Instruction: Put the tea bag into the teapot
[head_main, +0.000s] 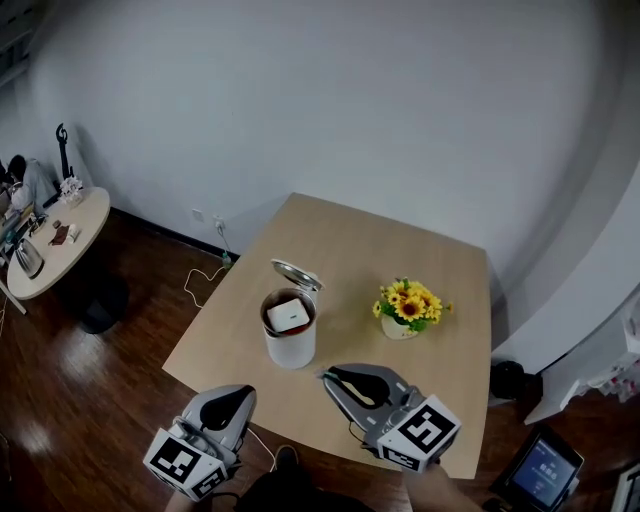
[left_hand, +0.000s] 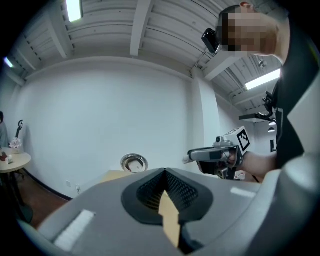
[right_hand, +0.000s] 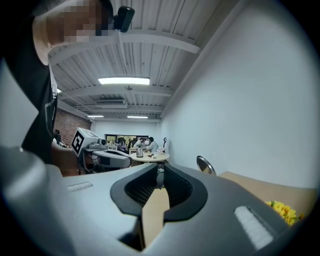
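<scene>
A white teapot (head_main: 290, 342) stands on the wooden table (head_main: 370, 245) with its hinged metal lid (head_main: 297, 273) tipped open. A pale square tea bag (head_main: 289, 315) lies inside its dark mouth. My left gripper (head_main: 243, 392) hovers off the table's near edge, below and left of the pot, shut and holding nothing. My right gripper (head_main: 326, 377) hangs over the near part of the table, just right of the pot, also shut and holding nothing. The left gripper view shows the lid (left_hand: 134, 163) and the right gripper (left_hand: 189, 159). The right gripper view shows the lid (right_hand: 205, 164) and the left gripper (right_hand: 137, 161).
A small vase of yellow flowers (head_main: 407, 308) stands right of the pot, also seen in the right gripper view as flowers (right_hand: 285, 210). A round side table (head_main: 60, 240) with clutter stands at far left on the dark floor. A white wall lies beyond the table.
</scene>
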